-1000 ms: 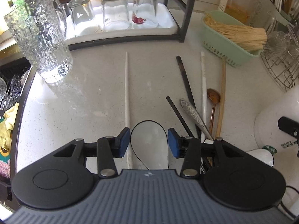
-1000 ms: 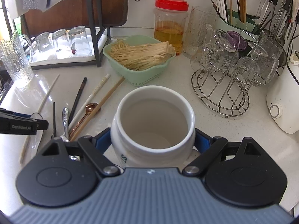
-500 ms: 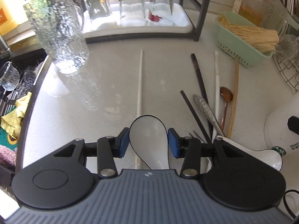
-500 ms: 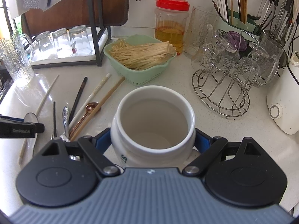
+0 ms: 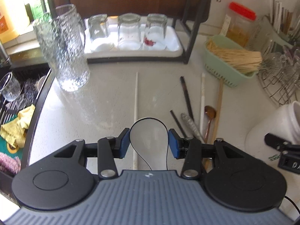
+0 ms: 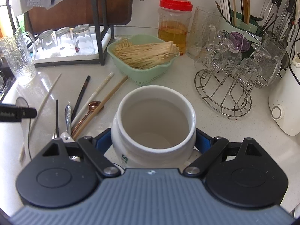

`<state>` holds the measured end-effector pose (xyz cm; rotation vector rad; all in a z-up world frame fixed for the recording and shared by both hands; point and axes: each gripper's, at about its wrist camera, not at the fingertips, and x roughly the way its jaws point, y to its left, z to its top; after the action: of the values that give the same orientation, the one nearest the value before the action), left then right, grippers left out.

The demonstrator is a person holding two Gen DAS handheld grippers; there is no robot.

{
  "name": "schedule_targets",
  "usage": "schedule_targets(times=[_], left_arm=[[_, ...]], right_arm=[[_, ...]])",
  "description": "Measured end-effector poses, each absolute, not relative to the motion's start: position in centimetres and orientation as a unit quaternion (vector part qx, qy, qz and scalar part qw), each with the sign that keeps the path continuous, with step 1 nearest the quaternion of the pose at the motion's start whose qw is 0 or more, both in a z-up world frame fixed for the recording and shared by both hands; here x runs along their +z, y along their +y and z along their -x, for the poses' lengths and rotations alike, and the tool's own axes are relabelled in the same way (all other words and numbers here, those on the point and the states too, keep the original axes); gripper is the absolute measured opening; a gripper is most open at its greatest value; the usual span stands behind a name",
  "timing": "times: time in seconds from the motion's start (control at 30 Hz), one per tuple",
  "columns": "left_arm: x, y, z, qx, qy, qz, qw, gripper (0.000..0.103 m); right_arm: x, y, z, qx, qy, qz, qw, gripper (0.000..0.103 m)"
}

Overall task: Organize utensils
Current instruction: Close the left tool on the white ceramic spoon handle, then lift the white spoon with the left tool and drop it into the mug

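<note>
My left gripper (image 5: 149,143) is shut on a white ceramic spoon with a black rim (image 5: 149,131), held bowl forward above the counter. Below and ahead lie several loose utensils: a white chopstick (image 5: 136,97), a black chopstick (image 5: 185,95), a second white chopstick (image 5: 202,97), a wooden chopstick (image 5: 219,103), a copper spoon (image 5: 210,111) and a silver handle (image 5: 189,123). My right gripper (image 6: 151,140) is shut on a white ceramic jar (image 6: 155,93) that stands empty on the counter, right of the utensils (image 6: 82,110). The left gripper's finger (image 6: 16,111) shows at that view's left edge.
A textured glass jug (image 5: 61,46) stands at the counter's left edge beside the sink (image 5: 16,101). A rack tray with three upturned glasses (image 5: 129,31) is at the back. A green basket of sticks (image 6: 144,58), a red-lidded jar (image 6: 175,24) and a wire glass stand (image 6: 225,86) sit right.
My left gripper has risen with the white spoon, which came off the counter. The right gripper and the jar have stayed in place.
</note>
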<state>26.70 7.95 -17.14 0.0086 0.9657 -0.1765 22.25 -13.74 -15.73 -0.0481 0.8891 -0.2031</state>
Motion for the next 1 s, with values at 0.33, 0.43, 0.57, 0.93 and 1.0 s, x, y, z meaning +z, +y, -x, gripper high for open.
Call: schedule_targets(times=[0.33, 0.43, 0.57, 0.93, 1.0], left_arm=[[-15.7, 7.7, -26.4, -0.120, 0.452, 0.009, 0.884, 0.049], [-15.0, 7.9, -26.0, -0.127, 0.443, 0.012, 0.887, 0.049], [-13.8, 8.4, -25.7, -0.134, 0.434, 0.022, 0.890, 0.049], [-9.2, 8.0, -25.3, -0.171, 0.401, 0.038, 0.899, 0.049], [-8.1, 7.6, -25.2, -0.179, 0.390, 0.035, 0.902, 0.049]], right_arm=[[-15.7, -12.9, -21.3, -0.087, 0.425, 0.031, 0.901, 0.092], [-15.7, -12.8, -21.2, -0.086, 0.425, 0.031, 0.901, 0.092], [-15.7, -12.5, -21.0, -0.084, 0.422, 0.031, 0.902, 0.092], [-15.7, -12.4, -20.6, -0.080, 0.415, 0.031, 0.906, 0.092], [-15.8, -12.3, -20.5, -0.078, 0.412, 0.033, 0.907, 0.092]])
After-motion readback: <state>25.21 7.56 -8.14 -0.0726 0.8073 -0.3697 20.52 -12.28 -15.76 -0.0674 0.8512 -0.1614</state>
